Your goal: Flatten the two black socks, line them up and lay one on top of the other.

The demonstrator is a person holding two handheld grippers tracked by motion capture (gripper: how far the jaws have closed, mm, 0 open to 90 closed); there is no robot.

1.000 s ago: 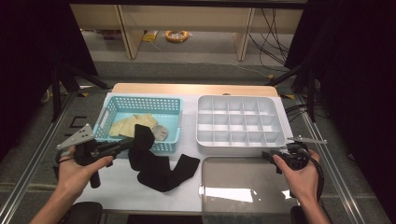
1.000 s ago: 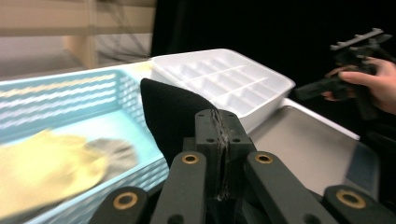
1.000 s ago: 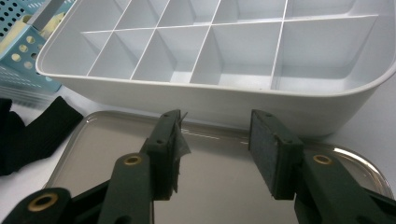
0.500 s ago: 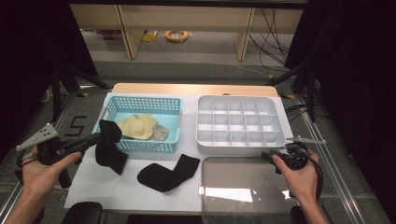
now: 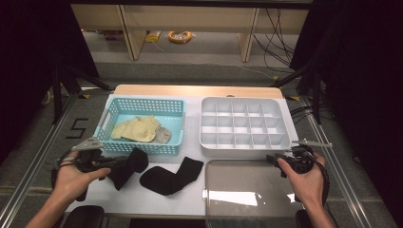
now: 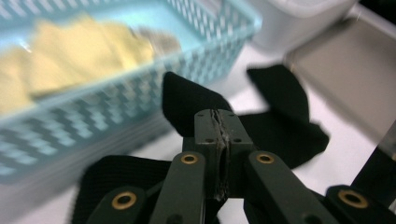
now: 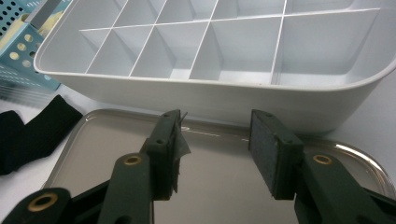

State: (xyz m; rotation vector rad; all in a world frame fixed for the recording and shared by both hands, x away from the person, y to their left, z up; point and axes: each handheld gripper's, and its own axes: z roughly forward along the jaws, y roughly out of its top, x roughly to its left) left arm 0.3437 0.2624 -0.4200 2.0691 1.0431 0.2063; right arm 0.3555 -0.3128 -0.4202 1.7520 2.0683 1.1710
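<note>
My left gripper (image 5: 116,162) is shut on a black sock (image 5: 129,167), which hangs low over the white table just in front of the blue basket (image 5: 142,101). In the left gripper view the jaws (image 6: 219,126) are pressed together on that sock (image 6: 184,100). A second black sock (image 5: 172,175) lies flat to its right. My right gripper (image 5: 274,158) stands open and empty over the metal tray (image 5: 247,194). The right gripper view shows its jaws (image 7: 215,140) apart above the bare tray (image 7: 215,186).
The basket holds yellow cloths (image 5: 138,128) and a grey one. A white divided organizer (image 5: 244,142) stands behind the metal tray, close ahead of my right gripper (image 7: 233,93). The second sock's end (image 7: 42,130) lies left of the tray. A dark floor surrounds the table.
My left gripper pulled one sock away from the other, swung it out to the left, then came back right and down beside the basket. The right hand stayed put.
</note>
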